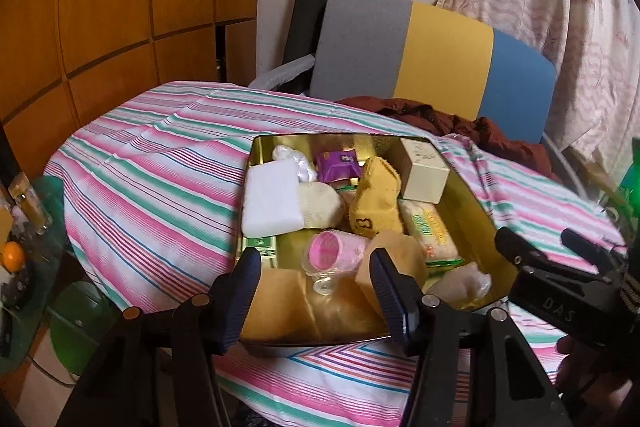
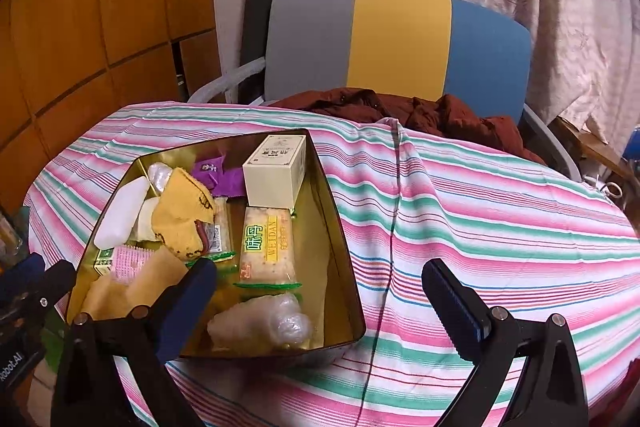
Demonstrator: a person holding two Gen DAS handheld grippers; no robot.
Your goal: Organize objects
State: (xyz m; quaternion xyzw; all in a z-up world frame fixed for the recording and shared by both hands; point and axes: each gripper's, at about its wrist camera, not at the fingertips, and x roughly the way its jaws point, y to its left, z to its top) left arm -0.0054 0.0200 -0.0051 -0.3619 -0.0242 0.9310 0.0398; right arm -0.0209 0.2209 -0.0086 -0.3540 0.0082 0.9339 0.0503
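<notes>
A gold tin (image 1: 340, 143) sits on the striped tablecloth (image 1: 152, 167), holding several items: a white block (image 1: 272, 199), a yellow sock (image 1: 374, 203), a cream box (image 1: 424, 171), a purple packet (image 1: 336, 165), a pink cup (image 1: 334, 251) and a cracker packet (image 1: 432, 231). My left gripper (image 1: 316, 301) is open over the tin's near edge, gripping nothing. In the right wrist view the tin (image 2: 334, 247) lies to the left. My right gripper (image 2: 324, 307) is open above its near right corner, beside a clear-wrapped bundle (image 2: 260, 323) and the cracker packet (image 2: 266, 247).
A chair (image 2: 400, 43) with a grey, yellow and blue back stands behind the table, a dark red garment (image 2: 420, 115) heaped on it. Small jars (image 1: 28, 203) and an orange (image 1: 14, 255) sit low at the left. Bare striped cloth (image 2: 500, 211) spreads right of the tin.
</notes>
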